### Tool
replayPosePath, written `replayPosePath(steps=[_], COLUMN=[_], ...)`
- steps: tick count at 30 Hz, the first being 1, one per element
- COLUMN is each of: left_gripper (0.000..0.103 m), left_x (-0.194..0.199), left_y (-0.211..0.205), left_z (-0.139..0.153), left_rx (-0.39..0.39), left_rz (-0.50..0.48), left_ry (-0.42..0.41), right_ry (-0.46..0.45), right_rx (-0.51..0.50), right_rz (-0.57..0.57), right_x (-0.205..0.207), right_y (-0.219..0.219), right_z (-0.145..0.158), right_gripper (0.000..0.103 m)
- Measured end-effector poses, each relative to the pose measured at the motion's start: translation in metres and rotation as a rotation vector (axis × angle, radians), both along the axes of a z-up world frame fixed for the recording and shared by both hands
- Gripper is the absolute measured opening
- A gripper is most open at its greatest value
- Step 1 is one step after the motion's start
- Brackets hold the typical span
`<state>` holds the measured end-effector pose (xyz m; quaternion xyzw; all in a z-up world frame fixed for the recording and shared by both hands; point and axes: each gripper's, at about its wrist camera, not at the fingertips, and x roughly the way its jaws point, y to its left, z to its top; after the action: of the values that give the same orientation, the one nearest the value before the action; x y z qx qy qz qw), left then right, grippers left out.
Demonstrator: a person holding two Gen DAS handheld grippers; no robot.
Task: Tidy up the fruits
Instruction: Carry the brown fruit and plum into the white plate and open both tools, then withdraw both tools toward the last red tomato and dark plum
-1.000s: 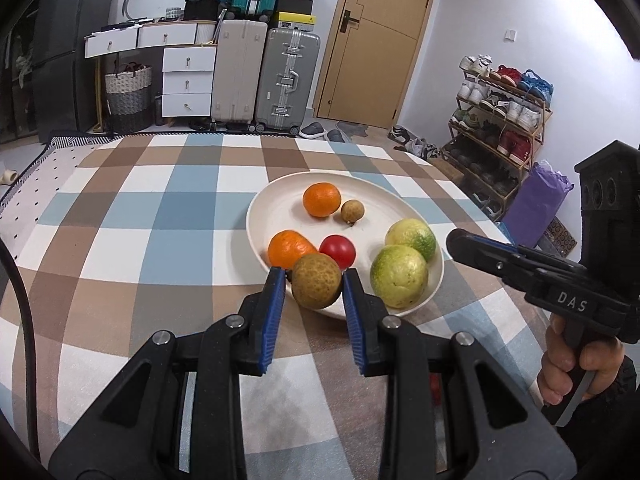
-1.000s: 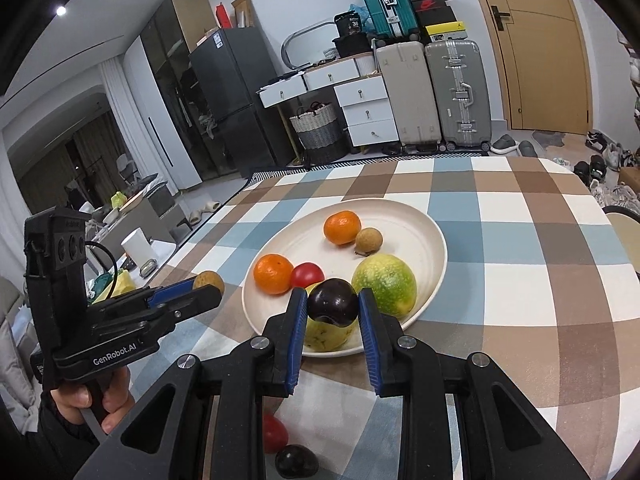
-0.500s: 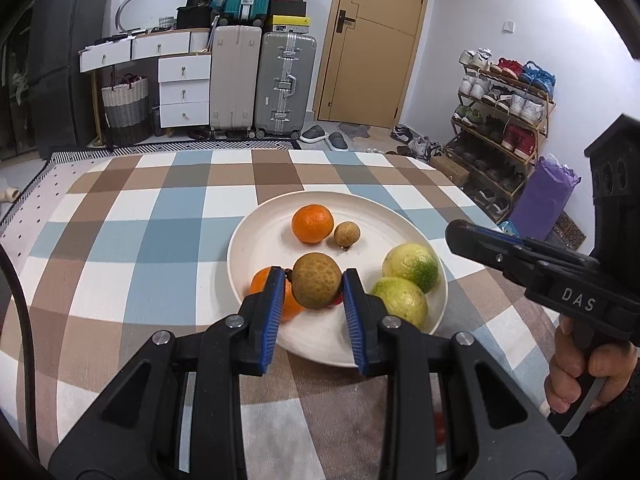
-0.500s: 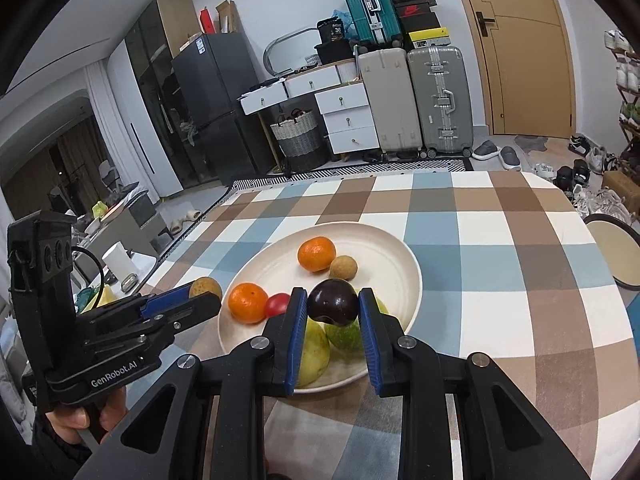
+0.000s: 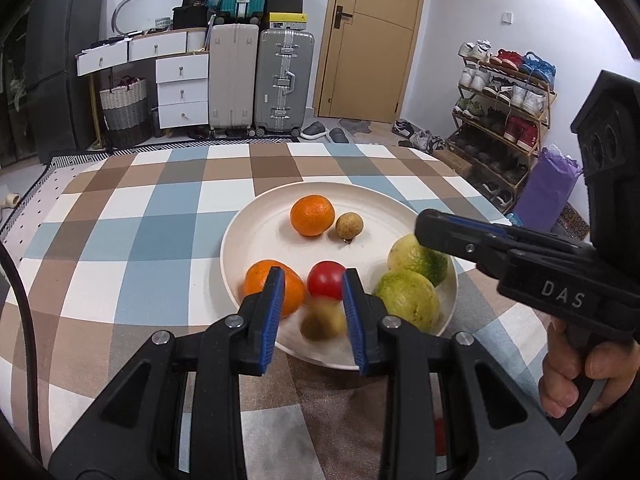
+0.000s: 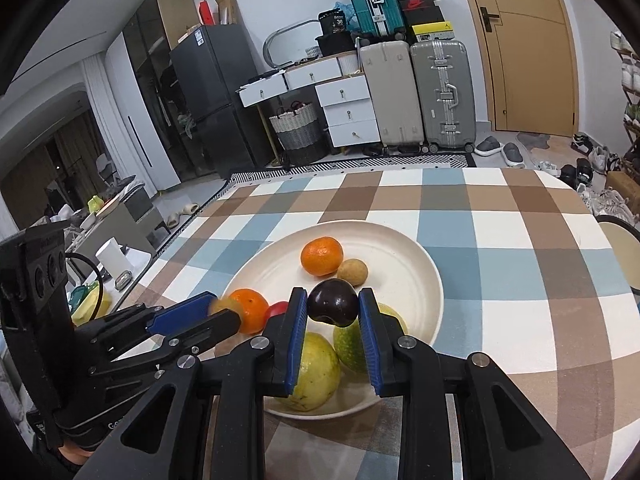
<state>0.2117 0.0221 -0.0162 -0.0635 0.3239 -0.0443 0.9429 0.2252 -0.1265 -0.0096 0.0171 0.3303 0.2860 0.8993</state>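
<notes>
Checked cloth (image 5: 132, 248), round plate (image 5: 256, 240), smooth plum (image 6: 333, 307).

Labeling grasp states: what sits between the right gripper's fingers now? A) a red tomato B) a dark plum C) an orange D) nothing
B: the right gripper has a dark plum clamped between its blue fingers, above the plate.
</notes>
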Motion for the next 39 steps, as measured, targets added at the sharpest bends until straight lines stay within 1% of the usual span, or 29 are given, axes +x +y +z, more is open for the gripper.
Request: replayPosePath(steps=[3, 9, 11, 12, 14, 15, 16, 17, 18, 19, 20, 21, 22, 23, 24, 26, 27, 29, 31, 37, 39], left_gripper=[0.027, 0.027, 0.027, 0.027, 0.027, 0.03, 0.036, 0.038, 0.044, 0.05, 0.053, 0.063, 0.075, 0.08, 0.083, 0.085, 0.086, 0.092, 0.102, 0.102, 0.102], left_x=[0.0, 0.0, 0.0, 0.0, 0.0, 0.0, -0.001, -0.002, -0.004, -0.004, -0.006, -0.007, -0.008, -0.01, -0.012, -0.013, -0.013, -0.014, -0.014, -0.021, -0.024], left_y=[-0.001, -0.002, 0.0, 0.001, 0.004, 0.005, 0.006, 0.008, 0.009, 0.01, 0.011, 0.012, 0.012, 0.013, 0.013, 0.014, 0.014, 0.014, 0.014, 0.019, 0.019], left_z=[0.0, -0.001, -0.001, -0.001, -0.001, 0.0, 0.0, 0.001, 0.002, 0.003, 0.004, 0.004, 0.004, 0.004, 0.005, 0.005, 0.004, 0.003, 0.002, 0.001, 0.002], left_rx=[0.01, -0.003, -0.01, -0.014, -0.017, -0.02, -0.022, -0.022, -0.022, -0.022, -0.022, -0.021, -0.02, -0.019, -0.015, -0.005, 0.0, 0.001, 0.001, -0.007, 0.003], left_rz=[-0.003, -0.008, 0.0, 0.005, 0.013, 0.018, 0.019, 0.026, 0.032, 0.033, 0.037, 0.048, 0.056, 0.064, 0.068, 0.071, 0.072, 0.074, 0.078, 0.095, 0.098], left_ry=[0.001, 0.008, 0.008, 0.01, 0.015, 0.014, 0.014, 0.01, 0.005, 0.004, 0.001, -0.002, -0.003, -0.005, -0.012, -0.016, -0.01, -0.003, -0.007, -0.017, -0.023], right_ry=[0.005, 0.019, 0.021, 0.018, 0.01, 0.005, 0.001, 0.0, 0.0, -0.001, -0.002, -0.005, -0.009, -0.013, -0.019, -0.021, -0.02, -0.026, -0.029, -0.053, -0.064], right_rx=[0.001, 0.005, 0.01, 0.014, 0.021, 0.02, 0.02, 0.023, 0.029, 0.036, 0.04, 0.038, 0.036, 0.037, 0.044, 0.057, 0.06, 0.058, 0.052, 0.043, 0.045], right_rz=[0.004, 0.011, 0.012, 0.01, 0.006, 0.001, -0.006, -0.013, -0.02, -0.027, -0.033, -0.04, -0.05, -0.062, -0.077, -0.083, -0.083, -0.084, -0.075, -0.045, -0.04], right_x=[0.002, 0.006, 0.006, 0.005, 0.004, 0.003, 0.003, 0.002, 0.002, 0.002, 0.002, 0.002, 0.002, 0.001, 0.001, 0.0, 0.0, -0.002, -0.004, -0.012, -0.015], right_y=[0.003, 0.006, 0.006, 0.005, 0.004, 0.003, 0.002, 0.0, -0.002, -0.003, -0.005, -0.006, -0.007, -0.009, -0.012, -0.017, -0.019, -0.022, -0.022, -0.022, -0.023], right_z=[-0.003, -0.007, -0.007, -0.006, -0.004, -0.003, -0.003, -0.003, -0.003, -0.003, -0.002, -0.002, -0.002, -0.002, -0.002, -0.002, -0.002, -0.002, -0.003, -0.004, -0.003], right_gripper=[0.027, 0.027, 0.03, 0.034, 0.035, 0.036, 0.04, 0.045, 0.054, 0.06, 0.062, 0.069, 0.08, 0.086, 0.094, 0.096, 0.1, 0.102, 0.103, 0.103, 0.103])
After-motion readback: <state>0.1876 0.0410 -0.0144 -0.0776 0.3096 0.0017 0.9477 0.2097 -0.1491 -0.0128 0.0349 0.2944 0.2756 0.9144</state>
